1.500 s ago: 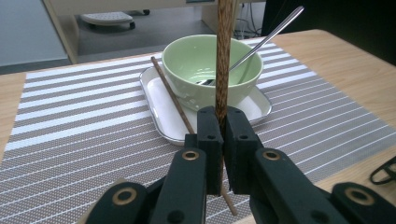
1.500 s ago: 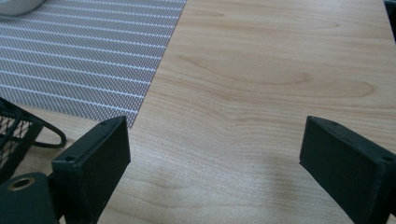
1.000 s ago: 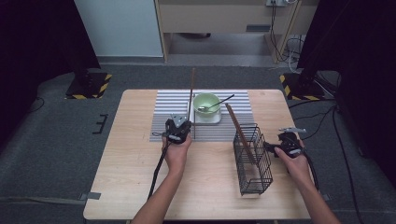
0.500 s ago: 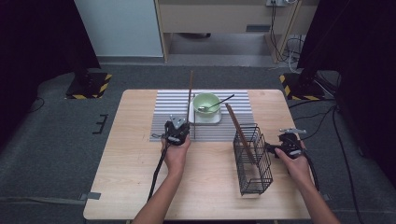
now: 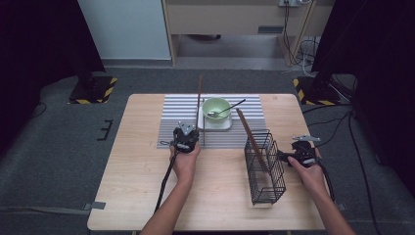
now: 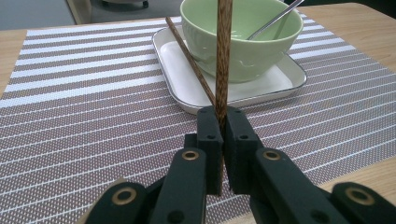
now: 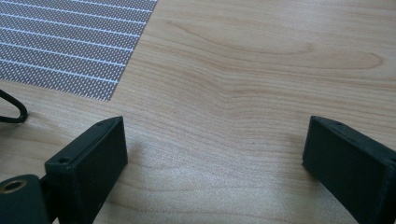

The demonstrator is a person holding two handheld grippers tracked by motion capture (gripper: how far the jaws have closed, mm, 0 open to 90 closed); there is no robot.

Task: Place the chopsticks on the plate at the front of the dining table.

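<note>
My left gripper [image 5: 195, 131] [image 6: 223, 122] is shut on a dark wooden chopstick [image 5: 198, 100] [image 6: 223, 56], which stands nearly upright above the striped placemat [image 5: 181, 115]. A second chopstick [image 6: 189, 58] lies slanted across the rim of the white tray [image 6: 180, 77], beside the green bowl [image 5: 216, 108] [image 6: 243, 32] that holds a metal spoon [image 5: 227, 108] [image 6: 275, 21]. At the table's right my right gripper [image 5: 285, 155] [image 7: 215, 144] stands open over bare wood, its jaws wide apart and empty, right next to a black wire basket [image 5: 266, 169]. A brown stick [image 5: 250, 137] leans in that basket.
The wooden table [image 5: 137, 186] has bare room at the left and front. A black cable [image 5: 164, 183] trails from the left gripper toward the front edge. Dark stands [image 5: 93, 88] and a cabinet sit on the floor beyond the table.
</note>
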